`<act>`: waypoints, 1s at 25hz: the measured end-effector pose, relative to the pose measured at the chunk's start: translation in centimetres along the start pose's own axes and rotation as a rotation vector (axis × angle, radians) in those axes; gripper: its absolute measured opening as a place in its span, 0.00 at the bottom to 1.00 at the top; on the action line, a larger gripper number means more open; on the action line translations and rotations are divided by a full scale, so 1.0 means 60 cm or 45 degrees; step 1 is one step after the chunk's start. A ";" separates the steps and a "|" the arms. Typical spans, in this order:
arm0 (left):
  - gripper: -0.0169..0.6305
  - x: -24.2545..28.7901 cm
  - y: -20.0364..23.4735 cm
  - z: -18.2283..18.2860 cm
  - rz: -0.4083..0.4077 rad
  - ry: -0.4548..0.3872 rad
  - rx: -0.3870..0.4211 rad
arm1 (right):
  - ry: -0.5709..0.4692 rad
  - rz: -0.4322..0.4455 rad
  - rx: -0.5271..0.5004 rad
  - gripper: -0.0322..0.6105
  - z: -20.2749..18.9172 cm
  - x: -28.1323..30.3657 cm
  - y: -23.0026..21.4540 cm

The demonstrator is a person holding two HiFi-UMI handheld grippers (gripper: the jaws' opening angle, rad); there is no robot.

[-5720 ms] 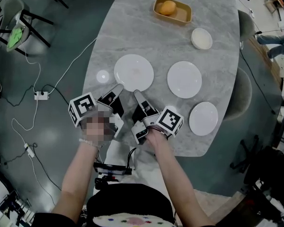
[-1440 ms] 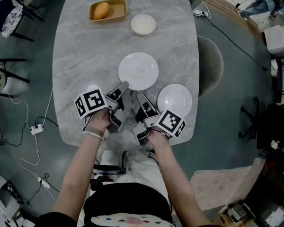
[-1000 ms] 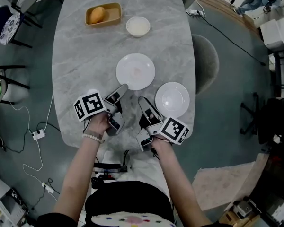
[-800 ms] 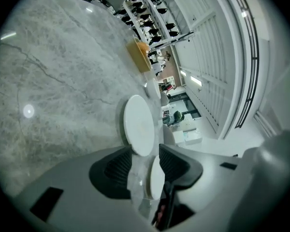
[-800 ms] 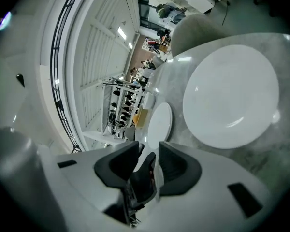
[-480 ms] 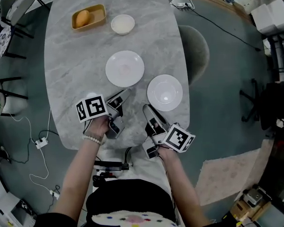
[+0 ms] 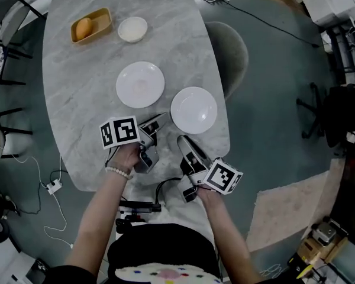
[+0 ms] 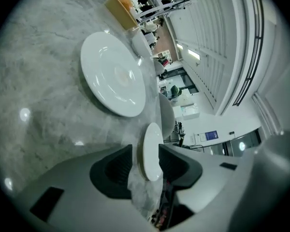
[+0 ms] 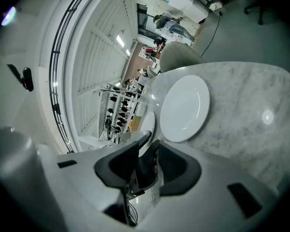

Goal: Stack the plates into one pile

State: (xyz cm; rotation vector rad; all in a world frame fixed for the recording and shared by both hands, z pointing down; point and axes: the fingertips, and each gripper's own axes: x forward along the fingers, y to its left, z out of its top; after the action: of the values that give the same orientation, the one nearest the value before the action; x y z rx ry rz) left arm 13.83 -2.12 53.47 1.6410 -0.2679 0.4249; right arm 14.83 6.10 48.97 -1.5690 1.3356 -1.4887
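Note:
Two white plates lie on the marble table [image 7: 77, 99]: the left plate [image 7: 140, 84] [image 8: 113, 74] and the right plate [image 7: 193, 109] [image 9: 183, 108]. My left gripper [image 7: 160, 120] [image 8: 145, 147] lies low between them, rolled on its side and pointing at the right plate [image 8: 152, 151]. That plate shows edge-on in the gap between the parted jaws. Whether the pads touch it I cannot tell. My right gripper [image 7: 182, 139] [image 9: 150, 141] hovers at the table's near edge just below the right plate, jaws parted with nothing between them.
A small white bowl [image 7: 132, 29] and a yellow tray [image 7: 100, 21] holding an orange [image 7: 83, 28] sit at the far end. A grey chair [image 7: 225, 49] stands against the table's right side. Cables trail over the floor at the left.
Three separate plates lay on the table at first; now there are two. Over the last second my left gripper swung toward the right plate and my right gripper drew back to the near edge.

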 end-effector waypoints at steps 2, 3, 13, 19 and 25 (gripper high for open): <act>0.28 0.009 -0.002 -0.005 -0.002 0.013 -0.010 | -0.009 -0.010 0.002 0.22 0.002 -0.008 -0.006; 0.28 0.012 -0.003 -0.006 -0.003 0.015 -0.015 | -0.013 -0.013 0.004 0.22 0.003 -0.011 -0.009; 0.26 0.047 -0.012 -0.018 0.038 0.092 -0.036 | -0.039 -0.038 0.033 0.22 0.021 -0.035 -0.032; 0.17 0.053 -0.004 -0.027 0.092 0.150 -0.040 | -0.059 -0.047 0.068 0.22 0.018 -0.040 -0.038; 0.08 0.053 0.003 -0.028 0.124 0.155 -0.041 | -0.070 -0.036 0.099 0.21 0.019 -0.037 -0.042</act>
State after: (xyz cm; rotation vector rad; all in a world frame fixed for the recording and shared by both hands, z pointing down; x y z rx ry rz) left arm 16.44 -0.22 55.13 1.5684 -0.2626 0.5890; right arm 16.86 8.70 50.21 -1.5738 1.2152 -1.4859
